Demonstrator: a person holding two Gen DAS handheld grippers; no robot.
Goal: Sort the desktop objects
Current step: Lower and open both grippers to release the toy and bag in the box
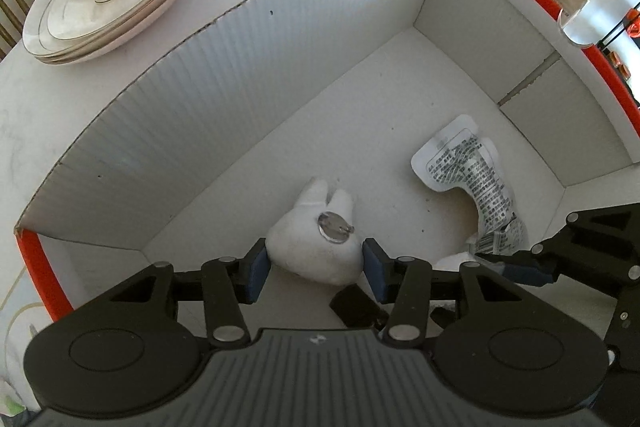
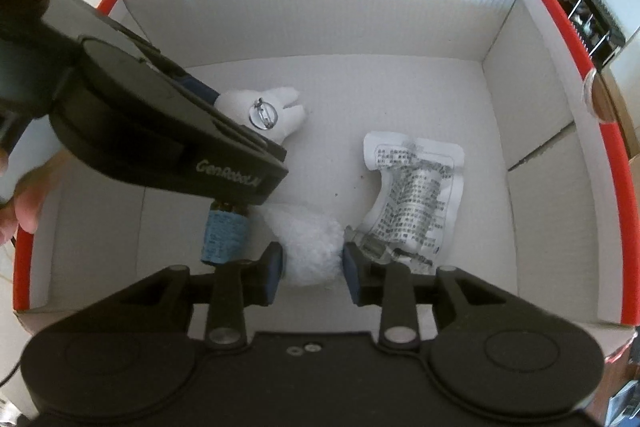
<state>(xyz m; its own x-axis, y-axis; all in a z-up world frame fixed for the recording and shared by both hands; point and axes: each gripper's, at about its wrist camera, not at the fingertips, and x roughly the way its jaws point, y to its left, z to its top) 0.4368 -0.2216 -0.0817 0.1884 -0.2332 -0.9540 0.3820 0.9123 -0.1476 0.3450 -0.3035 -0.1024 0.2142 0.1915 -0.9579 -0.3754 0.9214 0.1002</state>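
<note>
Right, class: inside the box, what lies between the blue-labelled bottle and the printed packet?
A white fluffy wad, shown in the right wrist view: bottle on its left, packet on its right.

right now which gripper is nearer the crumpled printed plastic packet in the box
Right. The right gripper sits directly beside the crumpled printed plastic packet, its fingers around a white fluffy wad. The left gripper is farther off, straddling the white plush toy.

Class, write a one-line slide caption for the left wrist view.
Left gripper lowers a white plush toy into the cardboard box beside a printed packet.
</note>
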